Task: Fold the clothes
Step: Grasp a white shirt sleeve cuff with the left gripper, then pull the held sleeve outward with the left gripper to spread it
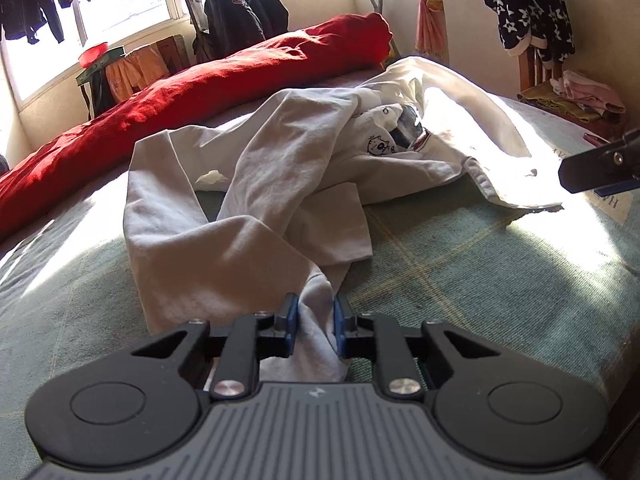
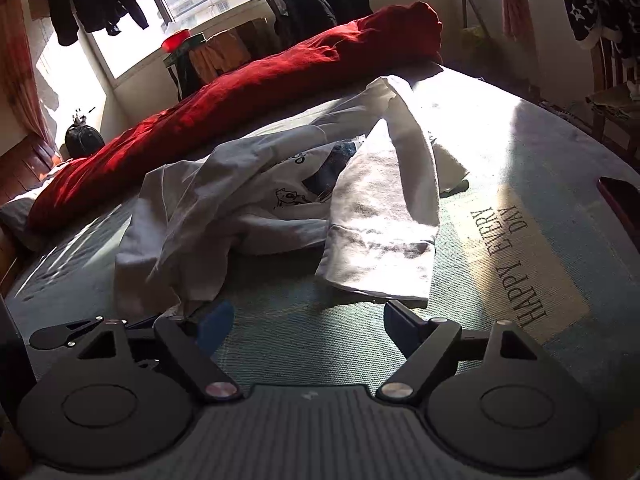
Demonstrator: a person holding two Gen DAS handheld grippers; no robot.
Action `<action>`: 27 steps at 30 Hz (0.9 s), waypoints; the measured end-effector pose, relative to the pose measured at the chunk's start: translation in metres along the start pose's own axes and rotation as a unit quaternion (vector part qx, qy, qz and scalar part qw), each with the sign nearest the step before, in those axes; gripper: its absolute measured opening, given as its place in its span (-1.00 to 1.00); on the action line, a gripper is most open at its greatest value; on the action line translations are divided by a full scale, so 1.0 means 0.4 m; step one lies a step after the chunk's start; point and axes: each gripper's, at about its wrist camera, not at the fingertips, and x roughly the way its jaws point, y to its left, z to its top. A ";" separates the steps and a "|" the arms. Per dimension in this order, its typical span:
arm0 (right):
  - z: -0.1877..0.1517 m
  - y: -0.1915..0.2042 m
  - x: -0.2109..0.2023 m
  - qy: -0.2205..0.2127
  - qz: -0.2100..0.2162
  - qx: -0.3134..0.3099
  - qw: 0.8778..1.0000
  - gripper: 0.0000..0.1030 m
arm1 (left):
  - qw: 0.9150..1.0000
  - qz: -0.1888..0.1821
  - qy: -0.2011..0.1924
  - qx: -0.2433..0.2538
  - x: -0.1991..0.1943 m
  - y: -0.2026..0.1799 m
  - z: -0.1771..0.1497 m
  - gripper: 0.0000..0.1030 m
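A crumpled white long-sleeved shirt (image 1: 280,168) with a small cat drawing lies on the green bed cover (image 1: 460,272). My left gripper (image 1: 314,320) is shut on a bunched end of the shirt near the bed's front edge. In the right wrist view the same white shirt (image 2: 260,208) lies in a heap, one cuffed sleeve (image 2: 380,256) spread toward me. My right gripper (image 2: 308,320) stands open just in front of that sleeve's hem, with nothing between its fingers. The right gripper (image 1: 596,170) also shows at the far right edge of the left wrist view.
A rolled red quilt (image 1: 200,88) runs along the far side of the bed. A chair (image 1: 560,92) with folded clothes stands at the right. Dark clothes hang on a rack (image 1: 240,16) by the window. The cover bears a printed patch (image 2: 516,264).
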 end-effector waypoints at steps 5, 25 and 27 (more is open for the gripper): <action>0.000 -0.002 0.004 0.002 -0.001 0.001 1.000 0.66 | 1.000 0.014 -0.018 -0.006 -0.068 0.082 0.019 -0.73; -0.004 0.050 0.040 0.018 -0.003 -0.025 1.000 0.75 | 0.974 0.221 0.017 -0.052 -0.029 0.623 0.107 -0.74; -0.003 0.056 0.045 0.020 -0.005 -0.030 0.999 0.76 | 0.970 0.234 0.025 -0.063 -0.001 0.675 0.115 -0.74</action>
